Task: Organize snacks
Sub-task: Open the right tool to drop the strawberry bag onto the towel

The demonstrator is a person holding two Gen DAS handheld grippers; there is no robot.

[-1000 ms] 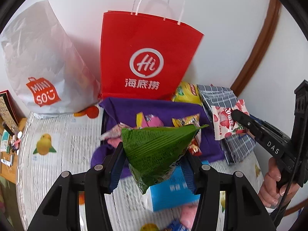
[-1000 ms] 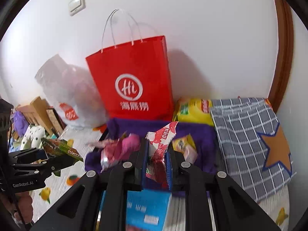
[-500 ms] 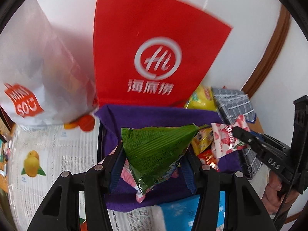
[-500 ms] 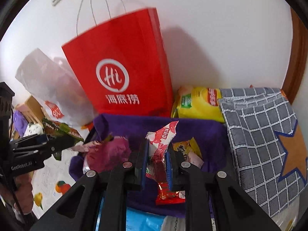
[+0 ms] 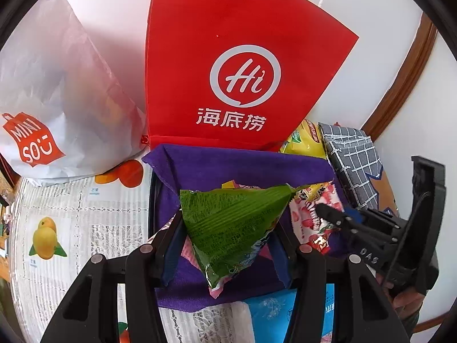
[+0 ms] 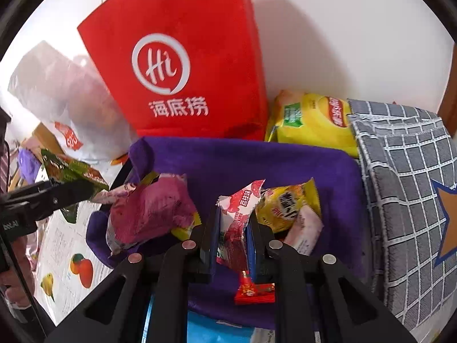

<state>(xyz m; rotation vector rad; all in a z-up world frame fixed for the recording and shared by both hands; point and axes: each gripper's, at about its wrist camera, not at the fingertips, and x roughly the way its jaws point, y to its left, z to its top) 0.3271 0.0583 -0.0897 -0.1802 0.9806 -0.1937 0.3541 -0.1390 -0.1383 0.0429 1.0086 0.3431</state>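
Both tools tilt down over the purple-lined tray: left tool clamps a green packet, right tool pinches a strawberry packet.

Red bag, purple cloth, grey checked cushion.

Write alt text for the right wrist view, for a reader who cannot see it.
The right gripper pinches a red-and-white strawberry snack packet above a purple cloth-lined tray holding pink, yellow and red snacks. A red paper bag stands behind against a white wall. At far left, the left gripper grips a green packet.
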